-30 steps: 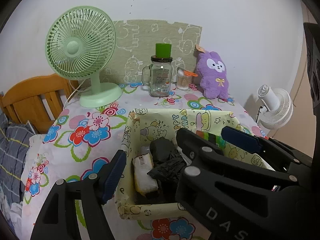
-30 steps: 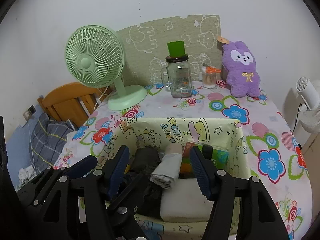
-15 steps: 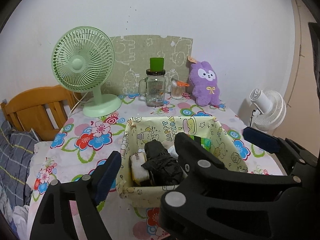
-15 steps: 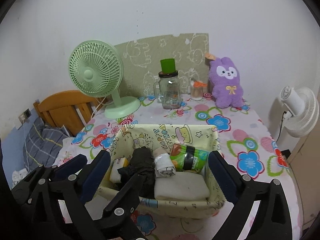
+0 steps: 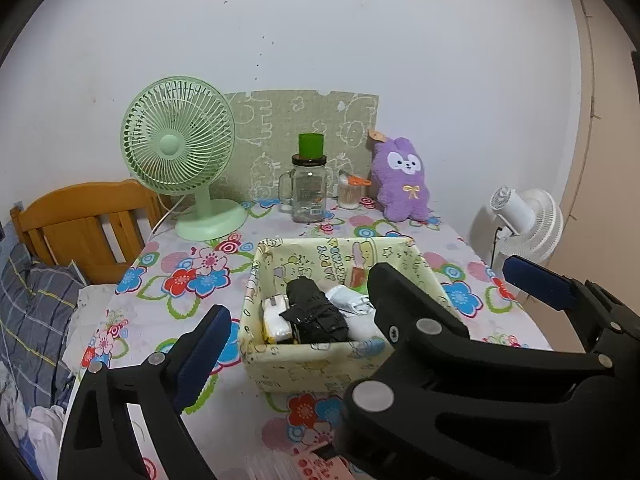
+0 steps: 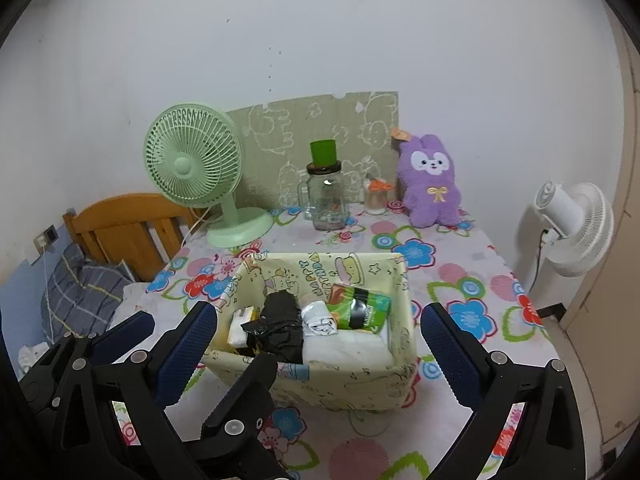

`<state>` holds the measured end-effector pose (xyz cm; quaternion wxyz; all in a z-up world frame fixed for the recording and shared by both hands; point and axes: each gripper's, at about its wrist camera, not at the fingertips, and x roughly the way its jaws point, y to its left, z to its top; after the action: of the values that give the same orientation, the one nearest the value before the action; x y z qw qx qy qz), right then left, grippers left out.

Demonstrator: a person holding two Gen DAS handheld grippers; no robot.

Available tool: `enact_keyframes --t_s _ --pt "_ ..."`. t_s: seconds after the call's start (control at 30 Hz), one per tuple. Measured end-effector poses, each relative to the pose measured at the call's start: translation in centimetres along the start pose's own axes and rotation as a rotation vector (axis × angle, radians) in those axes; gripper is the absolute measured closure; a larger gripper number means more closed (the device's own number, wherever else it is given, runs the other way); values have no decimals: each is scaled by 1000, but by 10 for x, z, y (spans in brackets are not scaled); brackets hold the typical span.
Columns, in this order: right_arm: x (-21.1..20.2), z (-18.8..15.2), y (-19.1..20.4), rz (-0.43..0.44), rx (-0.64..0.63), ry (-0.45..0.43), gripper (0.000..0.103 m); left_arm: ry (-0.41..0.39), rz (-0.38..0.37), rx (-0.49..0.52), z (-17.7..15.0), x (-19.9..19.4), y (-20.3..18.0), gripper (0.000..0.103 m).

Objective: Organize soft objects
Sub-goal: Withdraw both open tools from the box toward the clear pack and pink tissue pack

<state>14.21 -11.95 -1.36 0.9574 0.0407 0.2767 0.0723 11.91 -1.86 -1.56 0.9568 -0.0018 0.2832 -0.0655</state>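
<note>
- Since a second ago both hand-held grippers have drawn back and up from the yellow fabric box [image 6: 320,364]; before, their fingers stood over its contents, now the whole box shows ahead of them on the desk [image 6: 460,280].
- The right hand-held gripper [image 6: 316,336] stands wide open with nothing between its blue pads, which flank the box's near corners without touching it.
- The left hand-held gripper [image 5: 368,308] is opening its jaws and holds nothing; in its own view the right gripper's black frame crosses at 4 o'clock and hides the box's right half.
- Inside the box lie a black crumpled bundle [image 6: 278,326], a white rolled cloth [image 6: 320,320], a green pouch [image 6: 360,306], a white folded pad [image 6: 344,350] and a small white and yellow pack [image 6: 242,324] at its left wall.
- Around the box, in the right wrist view: a green desk fan [image 6: 196,168] at 11 o'clock, a glass jar [image 6: 328,196] with a green cap at 12, a small container [image 6: 376,196] just right of it, and a purple plush rabbit [image 6: 430,184] at 1 o'clock against the wall.
- The desk's right edge drops off near a white standing fan [image 6: 572,224] at 3 o'clock; its left edge meets a wooden bed frame [image 6: 120,228] and plaid bedding [image 6: 76,300] at 9 o'clock.
- Bare flowered cloth lies open right of the box and between box and jar.
</note>
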Motion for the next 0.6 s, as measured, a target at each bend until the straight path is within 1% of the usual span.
enact_keyframes --t_s 0.13,0.23,0.33,0.6 --pt "-14 -2 1 -24 -11 -15 0 -16 -4 6 -3 -12 -3 8" --pt "-24 -5 2 -26 -13 -23 0 -22 -9 14 -6 -21 -6 7" --pt "-30 -9 3 -26 -13 -22 0 -24 7 22 -9 -27 -7 5" --pt "-45 -21 7 -39 -30 -27 0 -27 19 7 -23 -39 -5 0"
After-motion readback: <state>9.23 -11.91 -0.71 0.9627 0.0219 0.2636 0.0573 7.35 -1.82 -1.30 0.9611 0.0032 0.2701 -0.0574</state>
